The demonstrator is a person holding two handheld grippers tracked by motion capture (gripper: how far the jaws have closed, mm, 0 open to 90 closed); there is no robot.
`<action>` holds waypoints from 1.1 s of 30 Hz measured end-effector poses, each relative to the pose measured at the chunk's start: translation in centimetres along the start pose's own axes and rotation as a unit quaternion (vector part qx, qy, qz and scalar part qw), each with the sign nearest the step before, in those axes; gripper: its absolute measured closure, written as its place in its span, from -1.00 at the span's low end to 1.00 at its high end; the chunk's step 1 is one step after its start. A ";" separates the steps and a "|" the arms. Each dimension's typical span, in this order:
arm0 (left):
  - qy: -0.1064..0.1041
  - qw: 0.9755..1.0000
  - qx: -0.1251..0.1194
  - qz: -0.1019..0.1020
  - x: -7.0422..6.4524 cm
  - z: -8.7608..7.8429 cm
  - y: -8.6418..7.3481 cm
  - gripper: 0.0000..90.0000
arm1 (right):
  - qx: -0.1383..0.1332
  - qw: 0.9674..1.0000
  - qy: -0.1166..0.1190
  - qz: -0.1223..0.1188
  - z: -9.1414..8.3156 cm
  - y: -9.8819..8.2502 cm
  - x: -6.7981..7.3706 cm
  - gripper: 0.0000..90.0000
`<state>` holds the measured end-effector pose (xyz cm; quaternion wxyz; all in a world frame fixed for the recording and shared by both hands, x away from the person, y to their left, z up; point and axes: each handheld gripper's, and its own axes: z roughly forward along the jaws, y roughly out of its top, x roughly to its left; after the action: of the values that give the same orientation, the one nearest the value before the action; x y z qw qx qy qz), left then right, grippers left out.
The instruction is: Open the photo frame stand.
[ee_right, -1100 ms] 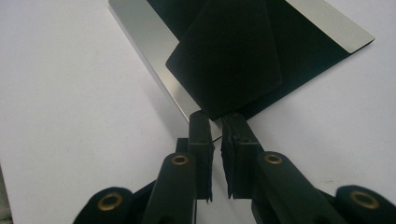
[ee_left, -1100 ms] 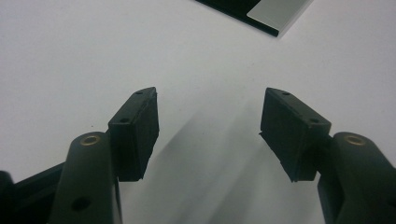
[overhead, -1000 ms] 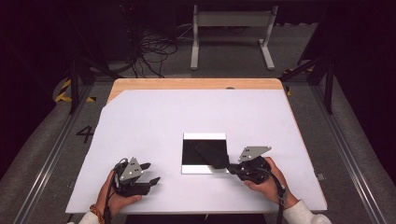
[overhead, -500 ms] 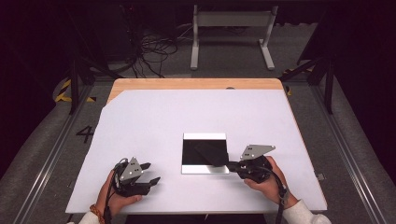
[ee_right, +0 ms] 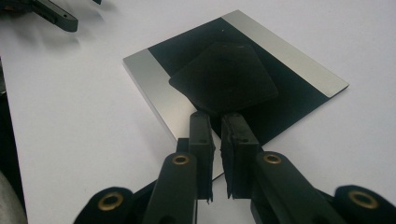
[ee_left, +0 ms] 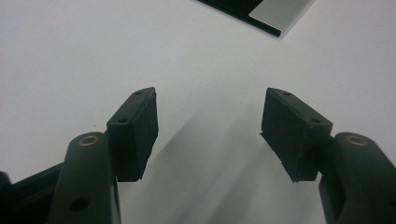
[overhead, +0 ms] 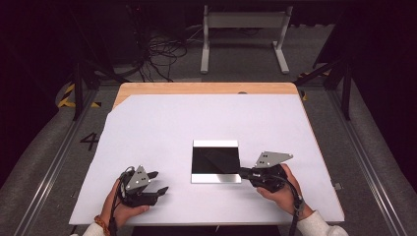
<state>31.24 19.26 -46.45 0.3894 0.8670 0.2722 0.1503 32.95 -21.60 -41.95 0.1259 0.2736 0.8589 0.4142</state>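
High view: fixed above the person's edge of the white table (overhead: 162, 132), facing forward and down; far enough to take in the whole top and the floor toward 12 o'clock.
Left gripper view: rides the left gripper (overhead: 155, 183), close and low over the table, facing 1 o'clock.
Right gripper view: rides the right gripper (overhead: 242, 171), close, facing the black and silver plate (ee_right: 243, 79) at 12 o'clock.
Shared: all three catch that plate (overhead: 215, 161) (ee_left: 261, 11).

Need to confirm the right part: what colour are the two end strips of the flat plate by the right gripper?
Silver-grey, on either side of a black middle; the plate shows best in the right gripper view.
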 end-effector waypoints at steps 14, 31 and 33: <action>-0.005 1.000 -0.003 -0.002 0.1 -0.1 0.0 -0.20 | -0.013 1.000 -0.006 -0.002 0.0 0.2 0.1 0.88; -0.005 1.000 -0.002 -0.004 0.1 -0.1 -0.1 -0.21 | -0.029 1.000 -0.011 -0.004 0.0 0.7 0.3 0.89; -0.005 1.000 -0.002 -0.004 0.1 -0.1 -0.1 -0.21 | -0.027 1.000 -0.013 -0.004 0.1 0.8 0.3 0.89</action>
<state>31.24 19.43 -46.40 0.3933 0.8657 0.2737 0.1447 32.98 -20.97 -41.38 0.1458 0.2719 0.8467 0.4335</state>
